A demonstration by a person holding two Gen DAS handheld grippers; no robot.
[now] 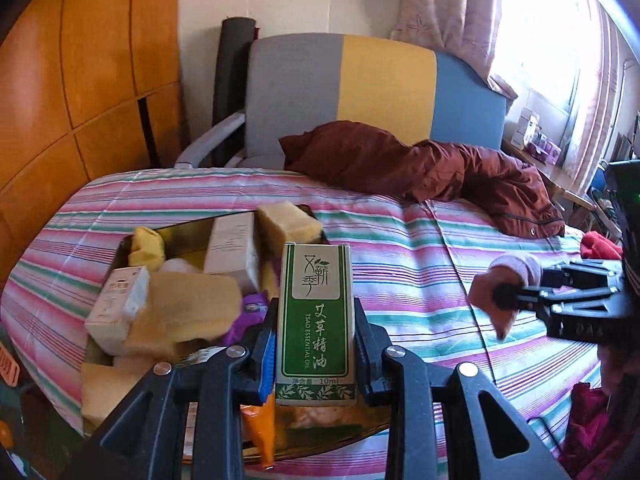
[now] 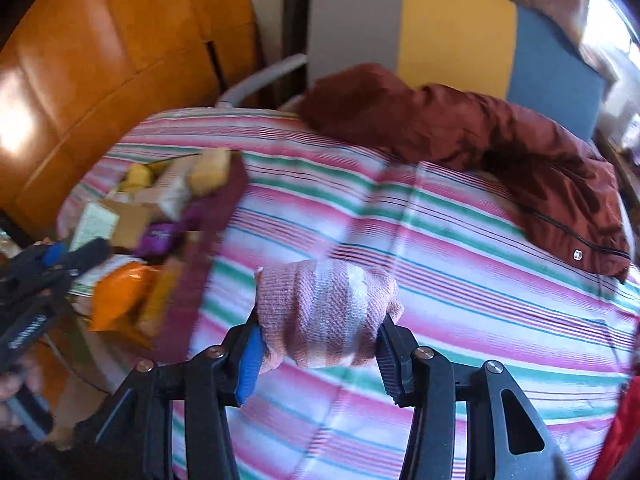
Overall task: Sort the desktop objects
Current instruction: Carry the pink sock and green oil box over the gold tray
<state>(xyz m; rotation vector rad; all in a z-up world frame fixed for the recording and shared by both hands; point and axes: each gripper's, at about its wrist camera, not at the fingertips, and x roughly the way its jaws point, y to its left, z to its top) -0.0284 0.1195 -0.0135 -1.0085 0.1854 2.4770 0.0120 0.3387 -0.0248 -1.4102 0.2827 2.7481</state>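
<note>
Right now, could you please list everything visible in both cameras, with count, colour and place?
essential oil box: 1, green and white, upright between the left gripper's fingers
knitted sock: 1, pink and white, clamped in the right gripper
tray: 1, dark, on the bed's left side, full of items
sponges: several, tan, piled in the tray
small cartons: at least two, white, in the tray
snack packet: 1, orange, near end of the tray
bedsheet: 1, pink, green and white stripes
jacket: 1, maroon, far side of the bed
chair: 1, grey, yellow and blue, behind the bed
left gripper: black, shut on the box
right gripper: black, shut on the sock
</note>
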